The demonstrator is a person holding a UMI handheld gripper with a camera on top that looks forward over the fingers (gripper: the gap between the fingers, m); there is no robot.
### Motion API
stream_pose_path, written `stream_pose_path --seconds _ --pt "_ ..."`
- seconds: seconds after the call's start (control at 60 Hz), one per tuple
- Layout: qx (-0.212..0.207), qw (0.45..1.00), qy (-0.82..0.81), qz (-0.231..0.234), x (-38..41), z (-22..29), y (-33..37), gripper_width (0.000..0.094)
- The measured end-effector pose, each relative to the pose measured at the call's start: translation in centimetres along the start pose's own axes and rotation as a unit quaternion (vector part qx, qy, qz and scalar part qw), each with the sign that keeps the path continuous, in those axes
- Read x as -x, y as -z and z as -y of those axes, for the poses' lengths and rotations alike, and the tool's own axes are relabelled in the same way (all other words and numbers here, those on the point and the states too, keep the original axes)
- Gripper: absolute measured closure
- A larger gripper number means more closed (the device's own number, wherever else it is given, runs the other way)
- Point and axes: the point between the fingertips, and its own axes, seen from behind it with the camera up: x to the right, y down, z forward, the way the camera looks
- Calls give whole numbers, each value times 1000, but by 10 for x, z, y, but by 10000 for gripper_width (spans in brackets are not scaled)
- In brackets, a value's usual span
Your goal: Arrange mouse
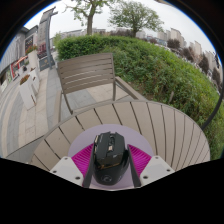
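A black, glossy computer mouse with a scroll wheel sits between the pink finger pads, seemingly over a slatted wooden round table.

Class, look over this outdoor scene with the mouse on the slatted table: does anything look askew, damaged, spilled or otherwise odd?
Nothing stands out. The black mouse lies straight between the gripper fingers on the round slatted table, intact, with nothing spilled. The wooden chair beyond stands upright.
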Motion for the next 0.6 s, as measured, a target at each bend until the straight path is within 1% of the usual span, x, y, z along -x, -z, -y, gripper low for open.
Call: stream_pose_path --seconds 0.067,0.1,0.117,0.167,0.2,0.283,0.383,0.533,0.6 --pt "29 999 -10 13 12 -16 -13 290" --pt "21 1000 -15 7 10 -11 -17 256" --pt "20 1000 -16 4 10 -12 -14 226" --pt "19 1000 -15 -17 0 -10 -5 71" --pt "16 999 -13 -27 -4 -6 5 75" --pt "1 999 -17 -31 -11 10 44 81" --pt "6 999 -39 -32 -18 11 118 82" --pt "19 998 -50 -29 -28 -19 241 83" --pt "23 998 -43 -46 -36 -40 290 82"
